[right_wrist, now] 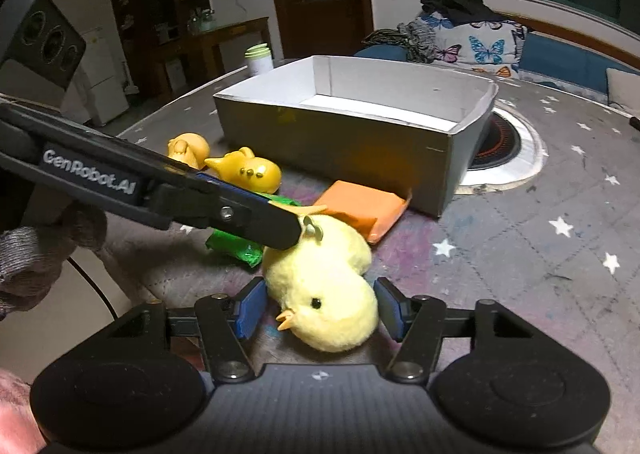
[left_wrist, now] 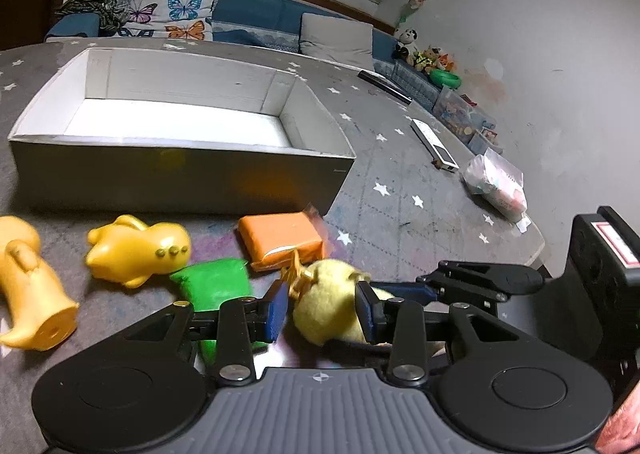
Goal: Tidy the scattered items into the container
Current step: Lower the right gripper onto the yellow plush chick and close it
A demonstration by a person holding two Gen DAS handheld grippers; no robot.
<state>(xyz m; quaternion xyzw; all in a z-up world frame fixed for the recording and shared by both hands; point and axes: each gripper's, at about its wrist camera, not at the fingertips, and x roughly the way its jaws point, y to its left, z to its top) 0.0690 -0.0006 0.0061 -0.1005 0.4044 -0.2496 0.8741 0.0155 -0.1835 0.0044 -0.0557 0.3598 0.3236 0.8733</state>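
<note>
A yellow plush chick [right_wrist: 324,286] lies on the grey star-patterned table, also in the left wrist view [left_wrist: 326,304]. My left gripper [left_wrist: 322,308] has its blue pads against the chick's rear on both sides, shut on it. My right gripper [right_wrist: 318,310] is open, its fingers either side of the chick's head without touching. An open white box [left_wrist: 180,142] stands beyond, also in the right wrist view [right_wrist: 360,122]. Before it lie an orange packet [left_wrist: 282,240], a green packet [left_wrist: 214,286], and two yellow rubber toys [left_wrist: 138,250] [left_wrist: 30,282].
A white remote [left_wrist: 434,144] and a plastic bag of items [left_wrist: 498,184] lie at the table's right edge. A round hob [right_wrist: 504,148] sits in the table beside the box. A green-lidded jar [right_wrist: 259,59] stands behind the box. A sofa with cushions lies beyond.
</note>
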